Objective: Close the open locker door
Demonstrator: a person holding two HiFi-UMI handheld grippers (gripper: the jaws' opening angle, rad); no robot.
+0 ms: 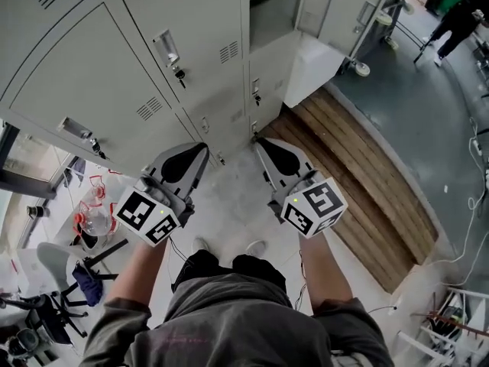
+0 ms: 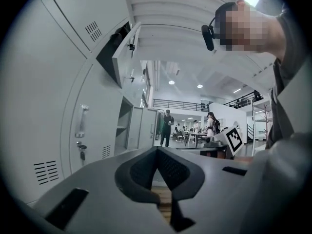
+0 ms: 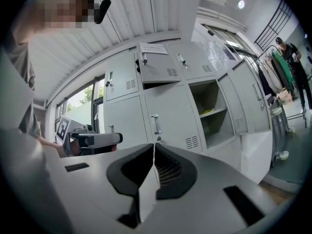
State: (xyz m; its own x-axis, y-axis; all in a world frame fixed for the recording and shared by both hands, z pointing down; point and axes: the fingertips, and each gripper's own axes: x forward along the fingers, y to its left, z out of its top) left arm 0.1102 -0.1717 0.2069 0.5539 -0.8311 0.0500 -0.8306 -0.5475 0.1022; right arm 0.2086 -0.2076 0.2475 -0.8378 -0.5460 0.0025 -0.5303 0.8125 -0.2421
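Facing lockers (image 1: pixel 191 44) | left hand-held gripper (image 1: pixel 202 148) jaws together, empty | right hand-held gripper (image 1: pixel 260 141) likewise | open locker doors (image 3: pixel 156 62) (image 3: pixel 249 101): seemingly two

A tall pale grey locker door (image 3: pixel 249 101) is standing swung wide open to the right of its compartment (image 3: pixel 209 113), which is showing a shelf (image 3: pixel 210 112) with something yellow on it. Up and to the left, a smaller upper door (image 3: pixel 157 65) with vent slots is hanging partly ajar, leaving a dark gap beneath it.
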